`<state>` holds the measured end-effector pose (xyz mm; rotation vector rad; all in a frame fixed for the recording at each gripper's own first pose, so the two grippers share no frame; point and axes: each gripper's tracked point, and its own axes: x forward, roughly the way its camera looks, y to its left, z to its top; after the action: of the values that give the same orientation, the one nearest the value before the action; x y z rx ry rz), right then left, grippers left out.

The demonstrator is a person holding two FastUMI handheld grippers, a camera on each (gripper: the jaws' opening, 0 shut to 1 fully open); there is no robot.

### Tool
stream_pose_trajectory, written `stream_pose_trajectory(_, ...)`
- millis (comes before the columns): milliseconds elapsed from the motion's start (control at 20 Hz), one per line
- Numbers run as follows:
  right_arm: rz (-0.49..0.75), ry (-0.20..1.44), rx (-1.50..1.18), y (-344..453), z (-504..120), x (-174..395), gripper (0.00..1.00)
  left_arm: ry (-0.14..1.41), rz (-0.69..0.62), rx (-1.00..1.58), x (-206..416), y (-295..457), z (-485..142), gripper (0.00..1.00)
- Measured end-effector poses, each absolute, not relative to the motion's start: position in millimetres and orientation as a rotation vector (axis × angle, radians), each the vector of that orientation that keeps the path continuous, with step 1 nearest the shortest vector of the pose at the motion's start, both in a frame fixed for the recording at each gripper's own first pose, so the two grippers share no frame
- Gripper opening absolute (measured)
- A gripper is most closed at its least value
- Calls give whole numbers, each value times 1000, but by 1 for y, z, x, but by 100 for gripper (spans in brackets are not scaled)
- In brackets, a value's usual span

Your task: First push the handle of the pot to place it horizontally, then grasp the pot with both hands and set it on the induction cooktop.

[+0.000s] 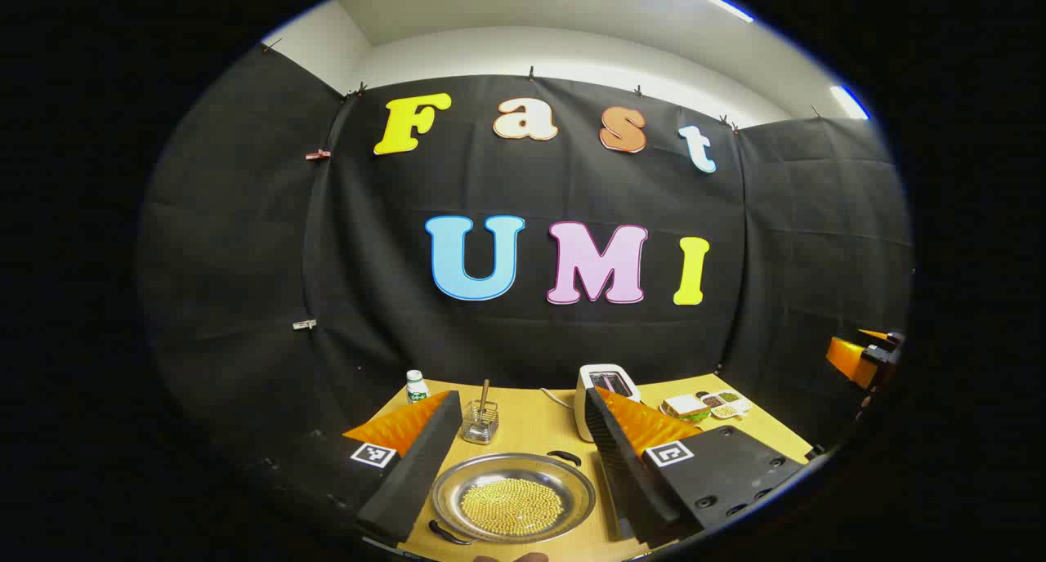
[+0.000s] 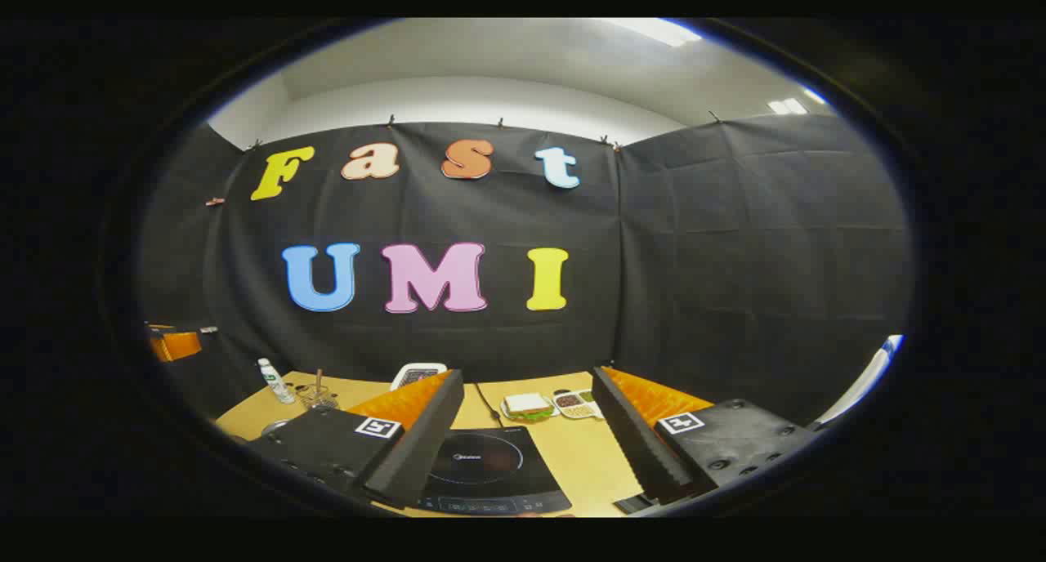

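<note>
pot (image 1: 513, 498) between open left gripper (image 1: 523, 456) fingers

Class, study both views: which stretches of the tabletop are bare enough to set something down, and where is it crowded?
Bare wood lies between the pot and the toaster, and right of the induction cooktop. The back edge is crowded: bottle, wire holder, sandwich, sectioned dish.

i'm seeing the left gripper view looking forward and down, close above the pot (image 1: 513, 501), while the right gripper view is hovering close over the induction cooktop (image 2: 486, 468); both are facing the booth wall, sharing the toaster (image 1: 606, 386) and table (image 1: 531, 423).
</note>
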<state>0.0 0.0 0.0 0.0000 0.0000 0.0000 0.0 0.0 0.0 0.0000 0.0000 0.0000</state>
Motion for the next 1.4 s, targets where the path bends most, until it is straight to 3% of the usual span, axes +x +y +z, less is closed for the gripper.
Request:
stream_pose_trajectory(50,4,4,0,2,-2,0,98,3,1,-8,1,0,-3,95)
stream_pose_trajectory(350,49,15,5,16,-3,0,98,20,10,-23,0,10,-12,95)
stream_pose_trajectory(400,57,17,3,19,-4,-1,93,19,13,-22,0,12,-11,95)
stream_pose_trajectory(450,64,18,1,21,-4,-2,98,17,14,-23,-1,13,-11,95)
stream_pose_trajectory(600,82,26,0,25,-4,-3,98,21,13,-26,-2,14,-13,95)
stream_pose_trajectory(650,88,29,2,27,-5,-4,93,23,11,-27,-2,13,-15,95)
stream_pose_trajectory(700,93,33,4,29,-6,-5,98,26,10,-27,-2,13,-16,95)
stream_pose_trajectory(1400,120,90,-10,44,-25,-5,98,185,-53,-40,5,17,-64,95)
